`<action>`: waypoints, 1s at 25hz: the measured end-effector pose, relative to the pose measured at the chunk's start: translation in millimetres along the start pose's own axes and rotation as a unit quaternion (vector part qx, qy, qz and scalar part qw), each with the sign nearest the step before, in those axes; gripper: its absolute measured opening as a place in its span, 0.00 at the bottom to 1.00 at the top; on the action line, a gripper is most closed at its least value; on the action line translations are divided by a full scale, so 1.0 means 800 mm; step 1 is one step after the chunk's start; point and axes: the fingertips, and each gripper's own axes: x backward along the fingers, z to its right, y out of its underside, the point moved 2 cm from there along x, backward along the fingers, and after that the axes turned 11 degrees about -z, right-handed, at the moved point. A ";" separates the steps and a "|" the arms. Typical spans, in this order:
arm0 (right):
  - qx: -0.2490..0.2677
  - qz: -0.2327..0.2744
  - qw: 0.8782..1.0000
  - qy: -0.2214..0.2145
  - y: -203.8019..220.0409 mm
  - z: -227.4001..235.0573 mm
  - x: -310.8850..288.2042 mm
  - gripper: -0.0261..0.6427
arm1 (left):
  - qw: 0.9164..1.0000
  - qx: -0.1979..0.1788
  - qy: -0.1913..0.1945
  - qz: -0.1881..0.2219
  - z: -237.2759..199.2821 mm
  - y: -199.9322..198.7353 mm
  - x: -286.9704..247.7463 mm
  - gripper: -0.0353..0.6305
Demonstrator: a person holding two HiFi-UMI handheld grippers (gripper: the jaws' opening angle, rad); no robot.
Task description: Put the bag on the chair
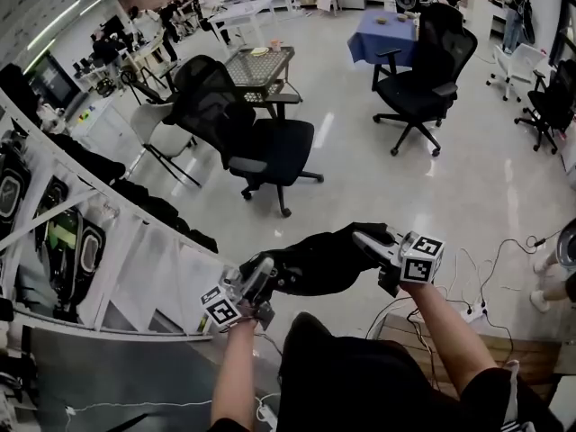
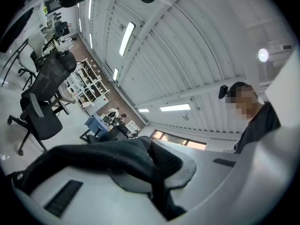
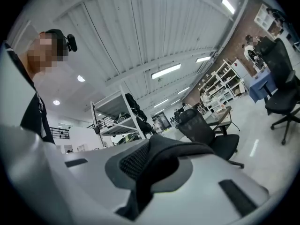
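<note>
A wide workroom with a pale, glossy floor [image 1: 360, 160] spreads out below. A white rack [image 1: 108, 241] hung with dark bags runs along the left. Further in stand a small surface with a patterned top [image 1: 259, 64] and another surface draped in blue cloth [image 1: 382, 27]. Loose cables [image 1: 472, 282] trail over the floor at the right. Several black office chairs are scattered about. The nearest chair [image 1: 256, 138] stands just ahead on open floor, with its seat bare.

The bag [image 1: 324, 259], black and soft, hangs in the air between the two grippers, close to the person's body and well apart from that chair. The left gripper [image 1: 261, 279] has its jaws closed tight on a fold of the bag's fabric at one end. In the left gripper view the dark cloth [image 2: 140, 156] runs pinched between them. The right gripper [image 1: 371, 239] is likewise clamped on the other end, and the right gripper view shows black fabric and mesh [image 3: 157, 158] squeezed in its jaws.

The step in hand looks like the carry: the bag is lifted and gripped at both ends, not yet over any seat. The next move probably calls for bringing it forward over the nearest chair with both grips kept firm, lowering it until the seat bears its weight, and only then opening the jaws. As the bag is limp, its sagging middle should reach the seat first.
</note>
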 end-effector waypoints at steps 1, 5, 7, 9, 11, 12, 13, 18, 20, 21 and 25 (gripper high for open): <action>-0.001 -0.001 1.000 0.001 -0.001 0.003 0.000 0.07 | 1.000 0.001 -0.001 -0.001 -0.001 0.000 -0.002 0.08; -0.003 -0.005 1.000 0.008 -0.003 0.022 -0.005 0.07 | 1.000 0.005 0.000 -0.007 -0.015 -0.006 -0.014 0.08; -0.004 -0.007 1.000 0.013 -0.008 0.038 -0.009 0.07 | 1.000 0.004 0.002 -0.013 -0.028 -0.011 -0.024 0.08; -0.008 -0.006 1.000 0.017 -0.012 0.053 -0.017 0.07 | 1.000 0.005 0.002 -0.018 -0.043 -0.019 -0.032 0.08; -0.017 -0.004 1.000 0.022 -0.016 0.068 -0.029 0.07 | 1.000 0.009 -0.002 -0.015 -0.061 -0.030 -0.038 0.08; -0.021 -0.002 0.999 0.024 -0.019 0.076 -0.034 0.07 | 1.000 0.011 -0.002 -0.013 -0.071 -0.036 -0.041 0.08; -0.027 -0.001 0.999 0.026 -0.022 0.085 -0.039 0.07 | 1.000 0.013 -0.002 -0.010 -0.080 -0.041 -0.046 0.08; -0.048 -0.001 0.998 0.037 -0.048 0.147 -0.062 0.07 | 1.000 0.016 0.005 -0.018 -0.133 -0.064 -0.081 0.08; -0.055 0.003 0.998 0.040 -0.061 0.171 -0.076 0.07 | 1.000 0.014 0.008 -0.025 -0.158 -0.080 -0.093 0.09; -0.057 0.004 0.997 0.042 -0.069 0.184 -0.084 0.07 | 1.000 0.014 0.009 -0.026 -0.170 -0.090 -0.099 0.09; -0.067 0.003 0.997 0.049 -0.103 0.235 -0.119 0.07 | 0.999 0.023 0.009 -0.024 -0.221 -0.133 -0.124 0.08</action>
